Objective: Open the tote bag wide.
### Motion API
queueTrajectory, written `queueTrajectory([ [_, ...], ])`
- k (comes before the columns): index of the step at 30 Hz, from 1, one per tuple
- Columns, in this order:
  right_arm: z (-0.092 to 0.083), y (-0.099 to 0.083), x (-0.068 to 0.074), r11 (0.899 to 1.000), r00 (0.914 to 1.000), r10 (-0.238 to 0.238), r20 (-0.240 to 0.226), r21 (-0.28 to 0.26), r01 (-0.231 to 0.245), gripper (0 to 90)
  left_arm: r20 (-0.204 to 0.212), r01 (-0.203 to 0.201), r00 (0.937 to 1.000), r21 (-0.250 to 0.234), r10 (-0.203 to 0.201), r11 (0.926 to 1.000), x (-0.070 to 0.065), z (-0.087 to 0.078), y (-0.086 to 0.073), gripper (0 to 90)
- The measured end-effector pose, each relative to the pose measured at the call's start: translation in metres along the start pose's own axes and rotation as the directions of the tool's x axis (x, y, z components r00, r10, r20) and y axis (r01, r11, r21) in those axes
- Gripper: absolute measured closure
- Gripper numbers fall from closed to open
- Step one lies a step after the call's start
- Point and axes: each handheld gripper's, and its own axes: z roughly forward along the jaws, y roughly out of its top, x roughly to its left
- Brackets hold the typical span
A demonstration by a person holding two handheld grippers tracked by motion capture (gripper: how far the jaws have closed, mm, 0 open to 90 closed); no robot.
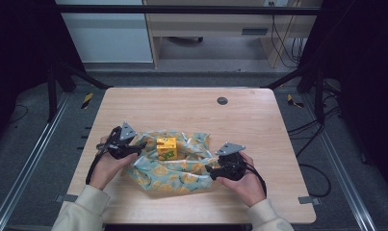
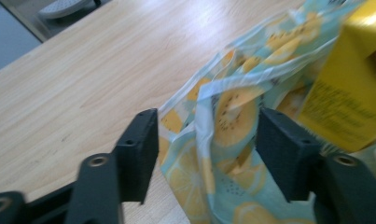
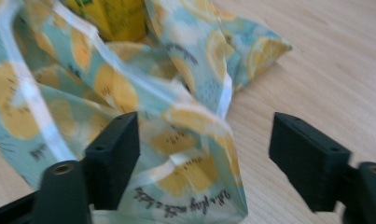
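Both sleeves low, my left gripper [image 1: 134,147] and right gripper [image 1: 212,169] flank the lemon-print cloth [image 1: 174,168] on the tabletop [image 1: 191,110], fingers wide, nothing pinched, yellow carton [image 1: 166,147] standing mid-cloth; wrapping step, I judge: next, re-pinch a corner and fold over the carton.

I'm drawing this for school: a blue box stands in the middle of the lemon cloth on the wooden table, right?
Not quite: the box is yellow, not blue, as the high view shows. It does stand in the middle of the lemon cloth on the wooden table.
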Motion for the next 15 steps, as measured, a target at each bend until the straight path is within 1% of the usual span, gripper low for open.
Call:
queueTrajectory([
  [1, 0.000, 0.000, 0.000, 1.000, 1.0000, 0.000, 0.000, 0.000, 0.000, 21.5, 0.006, 0.005, 1.0000, -0.011, -0.004, 0.9999, 0.000, -0.003, 0.002, 37.8],
  [2, -0.004, 0.003, 0.002, 1.000, 1.0000, -0.005, -0.007, -0.006, 0.005, 16.8, 0.014, 0.015, 0.9998, -0.032, -0.014, 0.9994, 0.001, -0.011, 0.004, 33.8],
  [4, -0.009, 0.005, 0.003, 1.000, 0.9998, -0.014, -0.014, -0.021, 0.014, 14.7, 0.024, 0.030, 0.9993, -0.056, -0.028, 0.9980, 0.001, -0.017, 0.007, 32.3],
  [5, -0.012, 0.005, 0.003, 1.000, 0.9997, -0.014, -0.019, -0.022, 0.014, 13.3, 0.022, 0.023, 0.9995, -0.057, -0.022, 0.9981, 0.001, -0.020, 0.008, 31.9],
  [8, -0.020, 0.005, 0.002, 1.000, 0.9997, -0.004, -0.024, -0.030, 0.003, 10.6, 0.017, 0.021, 0.9997, -0.069, -0.020, 0.9974, 0.003, -0.029, 0.010, 31.2],
  [9, -0.022, 0.005, 0.002, 1.000, 0.9997, -0.004, -0.024, -0.031, 0.003, 10.4, 0.017, 0.021, 0.9997, -0.069, -0.020, 0.9974, 0.003, -0.029, 0.010, 31.0],
  [10, -0.025, 0.004, 0.002, 0.999, 0.9997, -0.003, -0.022, -0.037, 0.002, 10.2, 0.009, 0.026, 0.9996, -0.078, -0.025, 0.9966, 0.005, -0.035, 0.010, 30.6],
  [12, -0.029, 0.003, 0.000, 0.999, 0.9999, -0.002, -0.013, -0.047, 0.001, 10.0, -0.001, 0.031, 0.9995, -0.080, -0.031, 0.9963, 0.008, -0.041, 0.009, 28.9],
  [13, -0.032, 0.003, -0.001, 0.999, 1.0000, 0.004, -0.007, -0.052, -0.004, 9.9, -0.006, 0.039, 0.9992, -0.084, -0.040, 0.9957, 0.010, -0.044, 0.008, 27.4],
  [15, -0.036, 0.001, -0.006, 0.997, 0.9998, 0.017, 0.014, -0.070, -0.016, 9.6, -0.020, 0.045, 0.9987, -0.083, -0.046, 0.9955, 0.015, -0.050, 0.005, 24.4],
])
